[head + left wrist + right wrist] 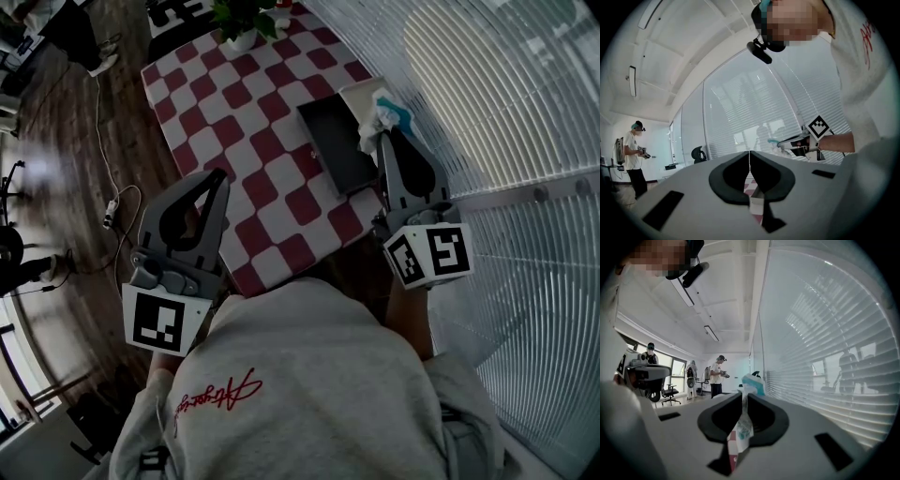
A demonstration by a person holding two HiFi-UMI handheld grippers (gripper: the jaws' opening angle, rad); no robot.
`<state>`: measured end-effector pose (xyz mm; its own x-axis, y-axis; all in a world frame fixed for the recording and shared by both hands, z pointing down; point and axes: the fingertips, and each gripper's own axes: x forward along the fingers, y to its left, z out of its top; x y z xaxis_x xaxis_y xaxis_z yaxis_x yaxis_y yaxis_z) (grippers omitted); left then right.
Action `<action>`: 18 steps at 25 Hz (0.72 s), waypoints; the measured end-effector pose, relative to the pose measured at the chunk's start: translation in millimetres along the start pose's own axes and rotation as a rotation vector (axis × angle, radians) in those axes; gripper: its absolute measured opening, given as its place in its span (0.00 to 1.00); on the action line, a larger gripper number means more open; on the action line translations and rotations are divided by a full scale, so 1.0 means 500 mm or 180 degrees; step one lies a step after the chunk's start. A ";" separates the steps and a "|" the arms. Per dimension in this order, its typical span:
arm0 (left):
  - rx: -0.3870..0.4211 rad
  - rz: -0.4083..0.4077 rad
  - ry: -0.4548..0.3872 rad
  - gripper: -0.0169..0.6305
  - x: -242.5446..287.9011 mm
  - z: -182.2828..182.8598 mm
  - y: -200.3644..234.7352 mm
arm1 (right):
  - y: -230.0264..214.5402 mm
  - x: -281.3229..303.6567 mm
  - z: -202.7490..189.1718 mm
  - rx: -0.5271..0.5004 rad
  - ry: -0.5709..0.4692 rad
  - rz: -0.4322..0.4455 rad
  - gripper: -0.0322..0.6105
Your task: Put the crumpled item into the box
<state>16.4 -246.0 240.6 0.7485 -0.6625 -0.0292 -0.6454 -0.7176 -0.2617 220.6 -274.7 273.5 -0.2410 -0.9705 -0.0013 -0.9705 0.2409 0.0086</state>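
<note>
Head view: right gripper [392, 133] overlaps box [334, 146] edge | jaws pinch crumpled item [382, 109] | left gripper [218, 178] jaws together, empty

Head view, 6 o'clock: sweatshirt [319, 375] carries red cursive script [214, 392], a looping signature-style word, letters not legible. The same script [868, 33] shows at 1 o'clock in left gripper view, cut off, unreadable

On left tool [221, 178], marker cube [165, 321]: black-and-white square code, no letters or digits. On right tool [393, 133], marker cube [429, 255]: same kind, two coded faces showing

Head view, 12 o'clock, far end of worktop [234, 122]: black sign [176, 11] with big white characters, cropped, unreadable

Right gripper view: crumpled item [742, 426] bears teal print, too small to read
</note>
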 end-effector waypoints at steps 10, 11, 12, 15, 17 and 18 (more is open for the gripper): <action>-0.0012 0.0145 0.0047 0.05 -0.005 -0.003 0.011 | -0.004 0.037 -0.034 0.0009 0.0185 0.0110 0.12; -0.0012 0.0160 0.0050 0.05 -0.005 -0.003 0.012 | -0.005 0.041 -0.038 0.0010 0.0202 0.0120 0.12; -0.0013 0.0173 0.0054 0.05 -0.005 -0.003 0.013 | -0.005 0.044 -0.042 0.0012 0.0219 0.0129 0.12; -0.0014 0.0211 0.0076 0.05 -0.006 -0.004 0.016 | -0.008 0.054 -0.054 0.0029 0.0270 0.0140 0.12; -0.0014 0.0237 0.0091 0.05 -0.007 -0.006 0.016 | -0.011 0.059 -0.062 0.0042 0.0302 0.0148 0.12; -0.0013 0.0249 0.0098 0.05 -0.007 -0.007 0.016 | -0.012 0.062 -0.066 0.0043 0.0318 0.0156 0.12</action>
<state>7.8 -250.1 241.8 0.6907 -0.7229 -0.0197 -0.7025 -0.6642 -0.2557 219.3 -306.1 306.4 -0.2867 -0.9529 0.0985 -0.9578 0.2874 -0.0074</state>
